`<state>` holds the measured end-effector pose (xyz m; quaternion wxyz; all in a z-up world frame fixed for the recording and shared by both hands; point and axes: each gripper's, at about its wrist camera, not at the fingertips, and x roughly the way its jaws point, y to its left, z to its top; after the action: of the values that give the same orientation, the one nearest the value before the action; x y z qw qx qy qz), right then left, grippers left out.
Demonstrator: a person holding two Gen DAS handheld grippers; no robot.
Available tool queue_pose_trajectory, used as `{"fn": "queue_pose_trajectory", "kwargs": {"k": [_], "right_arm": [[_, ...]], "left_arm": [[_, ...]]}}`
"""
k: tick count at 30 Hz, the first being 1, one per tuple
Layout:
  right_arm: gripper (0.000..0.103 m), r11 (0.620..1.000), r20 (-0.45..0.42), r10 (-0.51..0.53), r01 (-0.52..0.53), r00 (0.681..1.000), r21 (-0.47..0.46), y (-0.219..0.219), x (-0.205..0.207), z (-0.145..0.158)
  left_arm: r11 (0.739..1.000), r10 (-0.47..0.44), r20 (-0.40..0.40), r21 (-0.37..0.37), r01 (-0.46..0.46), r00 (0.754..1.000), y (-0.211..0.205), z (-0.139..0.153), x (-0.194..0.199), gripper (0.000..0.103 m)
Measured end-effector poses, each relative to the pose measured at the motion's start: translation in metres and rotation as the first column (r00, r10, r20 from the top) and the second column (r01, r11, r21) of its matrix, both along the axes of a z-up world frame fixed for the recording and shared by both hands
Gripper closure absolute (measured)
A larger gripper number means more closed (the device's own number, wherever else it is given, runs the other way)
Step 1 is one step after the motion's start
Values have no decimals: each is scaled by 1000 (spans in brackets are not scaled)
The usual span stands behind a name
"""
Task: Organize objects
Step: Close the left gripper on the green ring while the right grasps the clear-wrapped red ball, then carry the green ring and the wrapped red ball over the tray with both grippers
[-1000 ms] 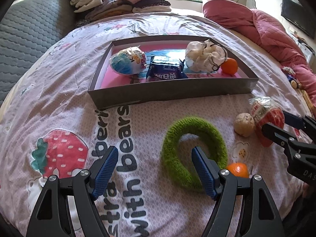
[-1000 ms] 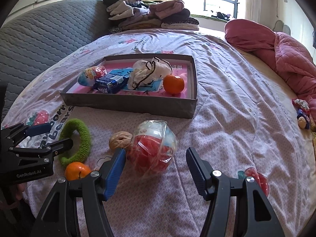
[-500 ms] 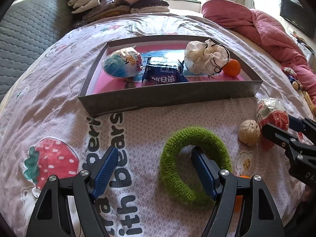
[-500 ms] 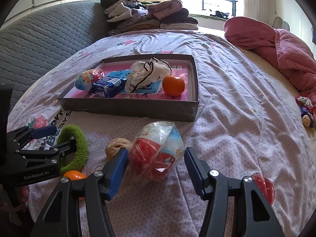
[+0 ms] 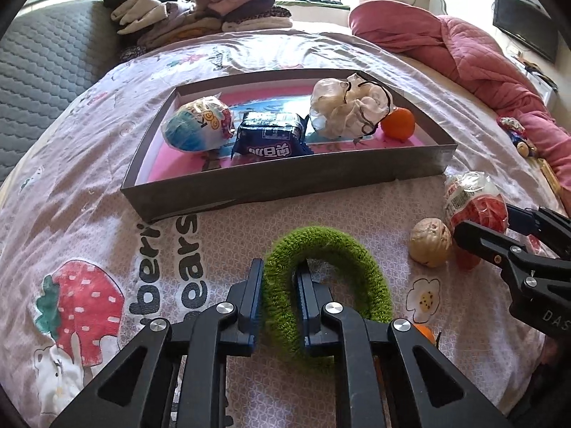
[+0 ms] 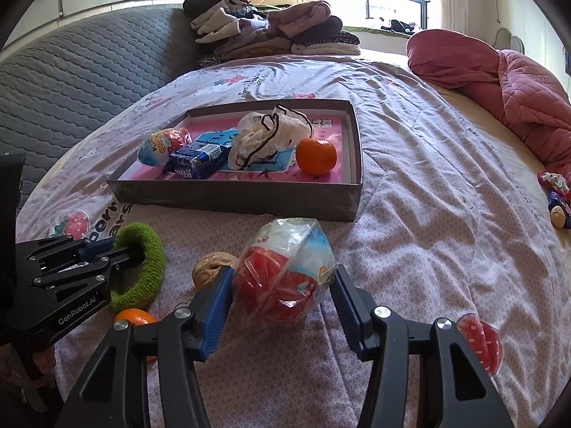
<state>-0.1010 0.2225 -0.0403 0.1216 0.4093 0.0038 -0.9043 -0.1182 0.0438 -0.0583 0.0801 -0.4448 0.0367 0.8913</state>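
Note:
My left gripper (image 5: 280, 274) is shut on the left side of a green fuzzy ring (image 5: 332, 274) lying on the bed; it also shows in the right wrist view (image 6: 142, 267). My right gripper (image 6: 282, 287) has its jaws on both sides of a wrapped red and blue toy egg (image 6: 285, 271), touching or nearly touching it; the egg also shows in the left wrist view (image 5: 474, 203). A grey shallow box (image 5: 285, 187) with a pink floor holds a wrapped blue egg (image 5: 198, 128), a blue packet (image 5: 267, 139), a white bag (image 5: 349, 107) and an orange (image 5: 398, 123).
A walnut (image 6: 210, 267) and a small orange (image 6: 134, 317) lie between the ring and the red egg. Folded clothes (image 6: 271, 28) are stacked at the far end. A pink quilt (image 6: 499, 78) lies at the right, with small toys (image 6: 556, 196) near it.
My left gripper has closed on the green ring. My right gripper has moved forward and narrowed around the red toy egg.

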Motion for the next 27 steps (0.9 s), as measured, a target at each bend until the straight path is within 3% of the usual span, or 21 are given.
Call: {"fn": "queue_pose_trajectory", "kwargs": {"k": [11,27], "right_arm": [[48,1000,-20,1,-1,1000,-13,1,2,5],[48,1000,-56,20,-20,998,-2,-3,6,14]], "left_arm": [[999,7,-1,34,-7,1000,-5,3,0,91],[999,34,-63,33,-32,997,-12,25,7,91]]}}
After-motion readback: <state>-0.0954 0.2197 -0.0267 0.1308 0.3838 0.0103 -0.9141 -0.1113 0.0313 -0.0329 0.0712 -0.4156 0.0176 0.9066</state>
